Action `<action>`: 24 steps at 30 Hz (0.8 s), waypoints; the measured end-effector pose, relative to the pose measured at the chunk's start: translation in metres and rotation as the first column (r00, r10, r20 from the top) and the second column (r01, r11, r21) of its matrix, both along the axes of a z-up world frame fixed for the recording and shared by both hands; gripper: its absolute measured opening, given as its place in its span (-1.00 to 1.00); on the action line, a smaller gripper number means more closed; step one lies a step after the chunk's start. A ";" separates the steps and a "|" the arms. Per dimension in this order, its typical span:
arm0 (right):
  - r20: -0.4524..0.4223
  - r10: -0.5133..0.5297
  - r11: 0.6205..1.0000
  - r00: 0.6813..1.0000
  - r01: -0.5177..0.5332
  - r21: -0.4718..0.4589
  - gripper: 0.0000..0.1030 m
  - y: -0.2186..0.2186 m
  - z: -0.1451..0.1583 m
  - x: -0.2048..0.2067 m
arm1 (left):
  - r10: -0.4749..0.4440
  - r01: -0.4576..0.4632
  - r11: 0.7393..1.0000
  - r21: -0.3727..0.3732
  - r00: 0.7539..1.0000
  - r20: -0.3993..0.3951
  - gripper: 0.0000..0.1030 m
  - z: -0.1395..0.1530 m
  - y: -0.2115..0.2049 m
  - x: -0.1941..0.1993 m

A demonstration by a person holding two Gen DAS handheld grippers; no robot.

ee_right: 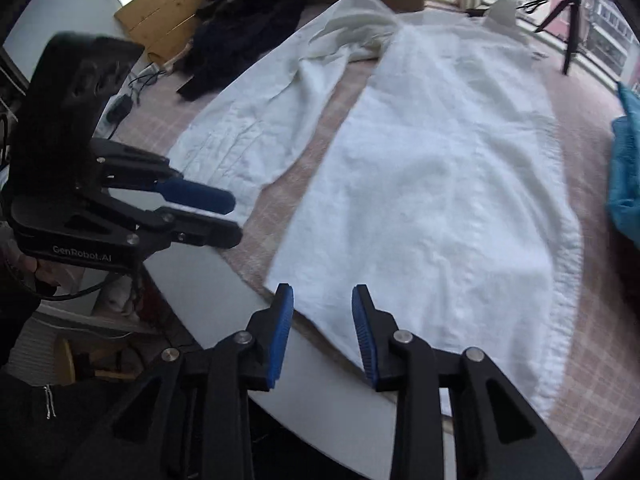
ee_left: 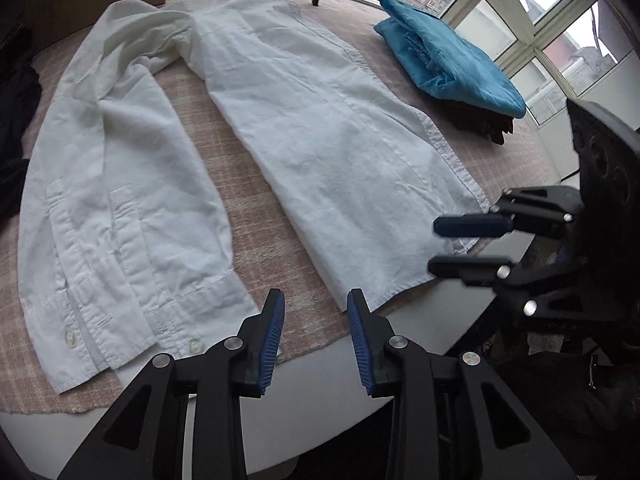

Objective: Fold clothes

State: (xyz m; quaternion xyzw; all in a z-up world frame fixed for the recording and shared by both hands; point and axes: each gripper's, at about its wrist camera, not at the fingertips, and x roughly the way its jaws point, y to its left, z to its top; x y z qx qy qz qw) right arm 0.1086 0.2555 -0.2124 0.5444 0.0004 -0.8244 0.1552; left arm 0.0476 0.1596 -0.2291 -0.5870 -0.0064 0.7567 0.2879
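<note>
A white button-up shirt (ee_left: 304,152) lies flat on a pink checked cloth, its body running away from me and one long sleeve (ee_left: 120,208) stretched along the left with its cuff near the front. My left gripper (ee_left: 316,300) is open and empty, hovering over the cloth between cuff and hem. My right gripper (ee_right: 322,294) is open too, its fingers just above the shirt's hem (ee_right: 400,280) at the table's front edge. Each gripper shows in the other's view: the right gripper (ee_left: 434,246) beside the hem corner, the left gripper (ee_right: 236,216) near the cuff.
A folded blue garment (ee_left: 452,60) sits on dark clothes at the right. A heap of dark clothes (ee_right: 244,24) lies at the far left. The white round table edge (ee_right: 224,280) curves along the front. A black tripod (ee_right: 568,24) stands by the windows.
</note>
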 end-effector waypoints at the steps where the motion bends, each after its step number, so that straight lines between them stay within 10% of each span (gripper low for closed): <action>1: -0.013 -0.040 0.999 0.999 0.040 0.019 -0.39 0.016 0.003 0.001 | -0.007 0.006 1.000 -0.010 1.000 -0.001 -0.40 -0.001 0.007 -0.002; 7: -0.020 -0.207 0.977 0.978 0.208 0.043 -0.67 0.085 -0.015 -0.018 | -0.088 0.078 0.990 -0.117 0.992 -0.085 -0.40 0.003 0.058 -0.019; 15: 0.018 -0.134 0.989 0.991 0.133 0.065 -0.78 0.075 -0.050 -0.052 | -0.299 0.270 0.943 -0.195 0.945 -0.137 -0.48 -0.012 0.128 -0.037; 24: -0.006 -0.139 0.990 0.990 0.139 0.015 -0.90 0.098 -0.020 -0.030 | -0.365 0.332 0.915 -0.229 0.923 -0.119 -0.45 -0.022 0.100 -0.018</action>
